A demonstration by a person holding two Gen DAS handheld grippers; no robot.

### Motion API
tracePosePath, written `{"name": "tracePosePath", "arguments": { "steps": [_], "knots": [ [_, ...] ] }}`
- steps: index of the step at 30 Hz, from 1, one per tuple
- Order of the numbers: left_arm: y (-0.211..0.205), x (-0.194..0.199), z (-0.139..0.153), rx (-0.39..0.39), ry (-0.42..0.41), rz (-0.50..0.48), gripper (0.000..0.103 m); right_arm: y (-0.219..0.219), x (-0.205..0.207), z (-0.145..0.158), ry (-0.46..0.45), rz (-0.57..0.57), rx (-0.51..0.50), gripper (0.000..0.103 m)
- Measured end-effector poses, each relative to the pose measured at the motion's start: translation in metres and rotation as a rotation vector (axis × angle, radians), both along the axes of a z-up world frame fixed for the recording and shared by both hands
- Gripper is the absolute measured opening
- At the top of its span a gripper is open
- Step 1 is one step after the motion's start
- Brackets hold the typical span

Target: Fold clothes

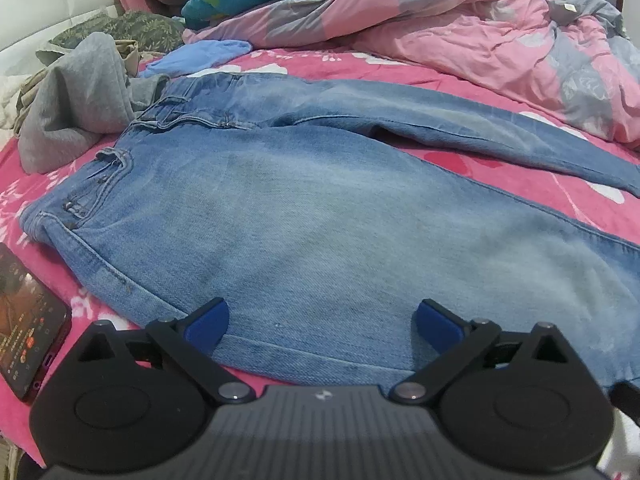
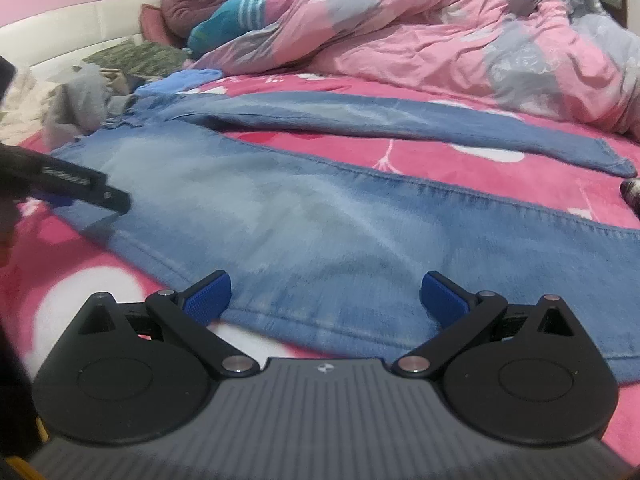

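Light blue jeans (image 1: 304, 200) lie spread flat on the bed's pink flowered sheet (image 1: 500, 160), legs splayed apart, waistband toward the left end of the bed, hems toward the right. Your left gripper (image 1: 320, 320) sits at the bed's near edge, jaws spread wide, blue pads (image 1: 208, 322) either side of the near leg's outer seam, holding nothing. Can't tell if the pads touch the denim. Your right gripper (image 2: 326, 300) is also wide open and empty, over the near leg's lower part, closer to the hem. In the right wrist view the left gripper (image 2: 80, 188) shows at the left, by the thigh.

Grey garment (image 1: 76, 108) is heaped at the waistband, touching it. Small blue cloth (image 1: 200, 58) lies just beyond the waistband. Phone (image 1: 28, 320), screen lit, lies on the sheet near the front left corner, just beside the jeans' hip. Rumpled pink-and-grey duvet (image 1: 460, 28) covers the far side. A person in a dark puffy jacket (image 2: 192, 0) lies at the headboard end.
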State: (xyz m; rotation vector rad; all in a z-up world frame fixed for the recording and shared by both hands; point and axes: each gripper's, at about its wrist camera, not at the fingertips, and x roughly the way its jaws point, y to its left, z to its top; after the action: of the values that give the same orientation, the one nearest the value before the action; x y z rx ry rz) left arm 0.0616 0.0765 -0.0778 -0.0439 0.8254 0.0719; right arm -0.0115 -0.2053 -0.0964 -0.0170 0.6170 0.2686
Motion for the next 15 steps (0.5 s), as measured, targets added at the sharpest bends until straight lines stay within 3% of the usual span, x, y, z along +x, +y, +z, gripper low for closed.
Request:
{"name": "tracePosePath", "arguments": {
  "steps": [5, 9, 12, 14, 15],
  "knots": [
    [0.001, -0.004, -0.001, 0.000, -0.022, -0.005, 0.101, -0.014, -0.004, 0.020, -0.032, 0.012, 0.063, 0.102],
    [0.002, -0.006, -0.001, -0.004, -0.028, -0.008, 0.101, -0.018, 0.011, 0.031, -0.088, -0.035, 0.057, 0.102],
    [0.003, -0.006, -0.002, -0.009, -0.033, -0.009, 0.101, -0.017, 0.024, 0.023, -0.076, -0.061, 0.029, 0.102],
    [0.003, -0.007, -0.002, -0.009, -0.041, -0.009, 0.101, -0.015, 0.033, 0.004, -0.007, -0.061, 0.005, 0.102],
    [0.003, -0.009, -0.003, -0.007, -0.047, -0.011, 0.101, -0.014, 0.031, -0.004, -0.021, -0.057, -0.012, 0.102]
  ]
}}
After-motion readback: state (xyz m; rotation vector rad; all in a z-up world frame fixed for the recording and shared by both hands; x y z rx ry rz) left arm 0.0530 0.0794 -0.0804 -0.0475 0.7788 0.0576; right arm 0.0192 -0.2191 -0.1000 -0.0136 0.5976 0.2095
